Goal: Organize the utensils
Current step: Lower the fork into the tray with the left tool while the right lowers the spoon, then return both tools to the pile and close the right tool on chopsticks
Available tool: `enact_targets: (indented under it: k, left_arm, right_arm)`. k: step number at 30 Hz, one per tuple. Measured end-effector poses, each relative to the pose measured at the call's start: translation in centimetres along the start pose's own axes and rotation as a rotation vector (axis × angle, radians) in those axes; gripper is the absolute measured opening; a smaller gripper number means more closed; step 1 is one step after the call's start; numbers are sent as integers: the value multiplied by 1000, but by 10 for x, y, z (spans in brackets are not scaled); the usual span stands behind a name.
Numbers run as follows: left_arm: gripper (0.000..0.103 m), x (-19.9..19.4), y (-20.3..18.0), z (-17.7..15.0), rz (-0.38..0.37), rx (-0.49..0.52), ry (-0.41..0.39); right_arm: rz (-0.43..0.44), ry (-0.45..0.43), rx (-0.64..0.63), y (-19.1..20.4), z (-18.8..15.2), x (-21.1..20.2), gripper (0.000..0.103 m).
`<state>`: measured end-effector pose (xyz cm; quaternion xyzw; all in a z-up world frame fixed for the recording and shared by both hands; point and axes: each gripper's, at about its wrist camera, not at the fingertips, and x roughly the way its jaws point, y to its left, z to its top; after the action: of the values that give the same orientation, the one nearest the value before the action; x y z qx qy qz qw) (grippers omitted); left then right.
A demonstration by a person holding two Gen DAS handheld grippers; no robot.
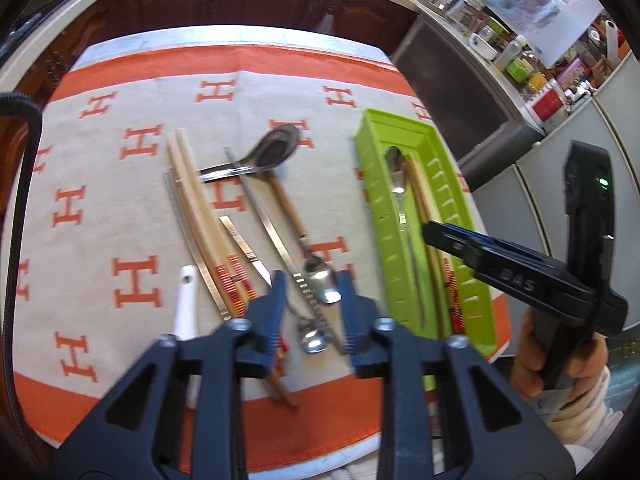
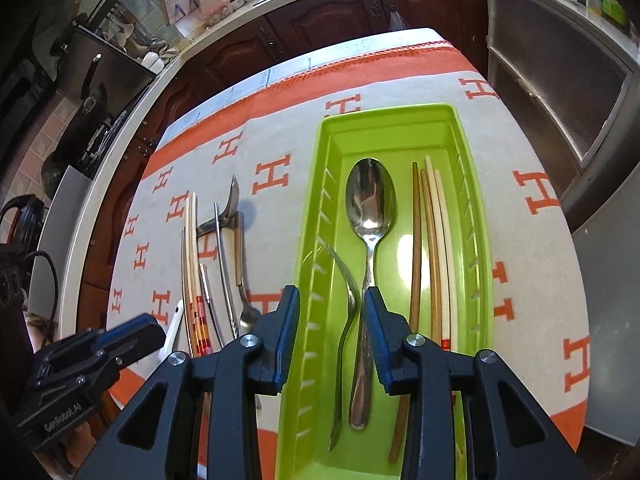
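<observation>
Two spoons lie below my left gripper (image 1: 310, 304), its fingers spread and empty above the loose utensils on the cloth (image 1: 120, 208). From my right wrist, my right gripper (image 2: 331, 340) gapes empty over the green tray (image 2: 478, 216), which holds a spoon (image 2: 370, 216), fork (image 2: 346, 320) and chopsticks (image 2: 434, 248).

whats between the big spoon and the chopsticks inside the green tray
Nothing: in the right wrist view, bare green tray floor with a bright glare patch separates the spoon from the chopsticks. The fork lies on the spoon's other side.
</observation>
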<state>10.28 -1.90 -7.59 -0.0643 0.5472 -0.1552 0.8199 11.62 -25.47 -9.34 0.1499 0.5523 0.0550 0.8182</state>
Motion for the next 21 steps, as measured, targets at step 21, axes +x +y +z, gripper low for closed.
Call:
enact_targets:
  k: [21]
  left_arm:
    - [49, -13, 96, -40, 49, -164, -1]
  right_arm:
    - [-10, 17, -189, 81, -27, -17, 35]
